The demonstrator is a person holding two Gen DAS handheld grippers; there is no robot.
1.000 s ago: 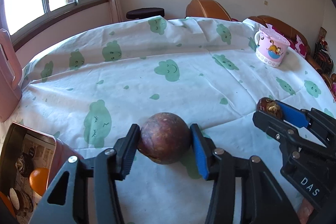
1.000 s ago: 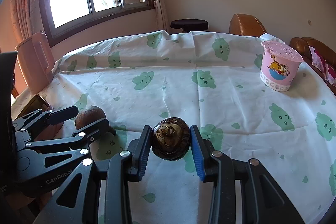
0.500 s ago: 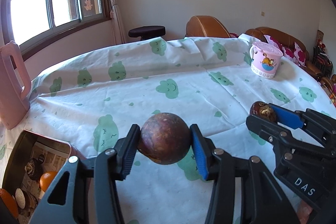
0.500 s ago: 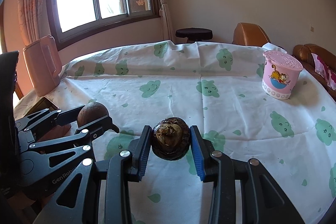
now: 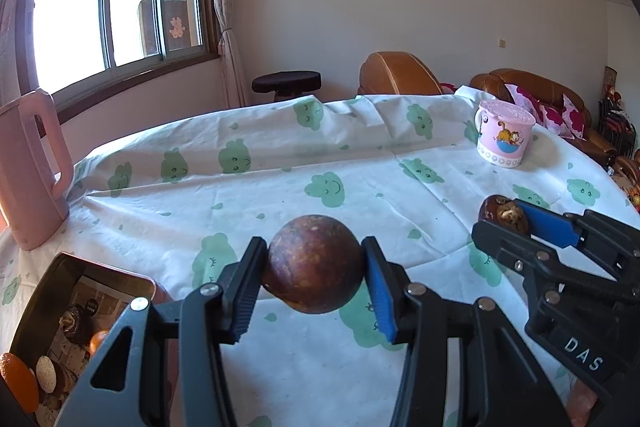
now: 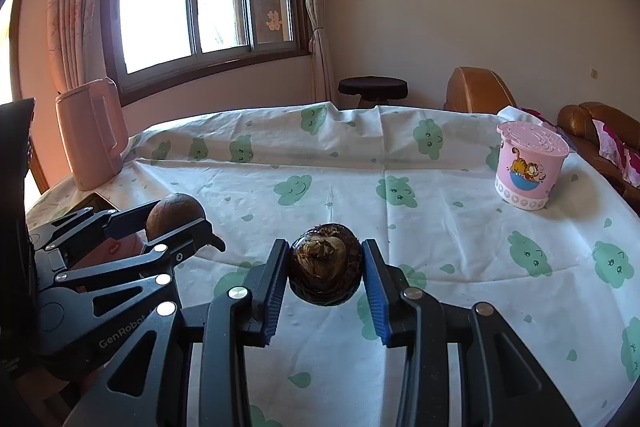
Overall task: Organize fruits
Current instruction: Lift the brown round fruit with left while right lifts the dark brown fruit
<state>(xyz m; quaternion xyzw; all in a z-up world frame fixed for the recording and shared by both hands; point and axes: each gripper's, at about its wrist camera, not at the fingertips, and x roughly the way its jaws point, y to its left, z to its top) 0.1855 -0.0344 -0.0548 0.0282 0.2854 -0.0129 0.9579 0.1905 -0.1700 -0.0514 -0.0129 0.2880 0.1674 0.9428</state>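
Observation:
My left gripper is shut on a round brown passion fruit and holds it above the table; it also shows in the right wrist view. My right gripper is shut on a dark mangosteen, its stalk end facing the camera, held above the tablecloth; it shows at the right of the left wrist view. A dark metal tin at the lower left of the left wrist view holds an orange fruit and several dark fruits.
A white tablecloth with green cloud prints covers the round table. A pink jug stands at the far left edge. A pink cartoon cup stands at the right. A stool and brown sofas stand beyond the table.
Both grippers have risen with their fruits; the views have tilted up, showing more wall and window. The tin now shows more fully at the lower left.

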